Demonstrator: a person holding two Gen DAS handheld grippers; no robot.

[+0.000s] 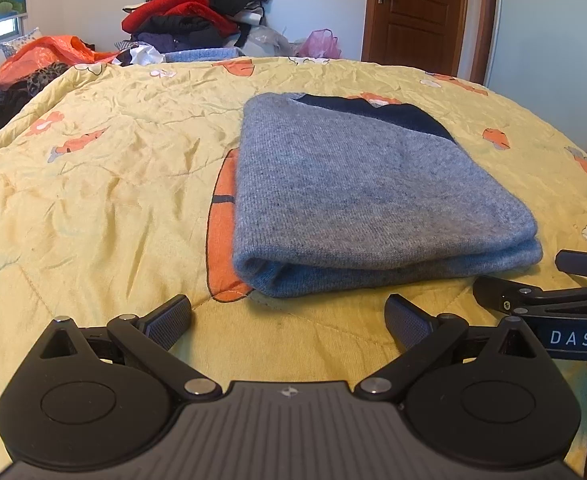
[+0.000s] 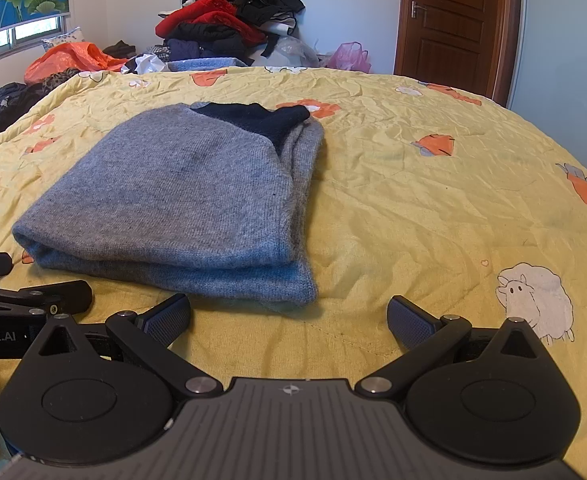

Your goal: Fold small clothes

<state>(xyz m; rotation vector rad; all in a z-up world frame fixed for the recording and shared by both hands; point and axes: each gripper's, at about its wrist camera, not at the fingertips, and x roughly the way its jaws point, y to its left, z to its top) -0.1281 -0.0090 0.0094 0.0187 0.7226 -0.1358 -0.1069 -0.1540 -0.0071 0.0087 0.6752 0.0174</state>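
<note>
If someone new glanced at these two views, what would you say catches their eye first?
First, the folded grey sweater with a dark navy patch at its far edge, lying in the middle of the yellow quilt printed with orange shapes and a white sheep. Next, the left gripper and right gripper, both open and empty just short of its near edge. Behind the bed, a tall heap of red and black clothes stands against the wall.

White letters "DAS" on the right gripper [image 1: 533, 280] body at the left wrist view's right edge, "Robot.AI" on the left gripper [image 2: 33, 280] body at the right wrist view's left edge
</note>
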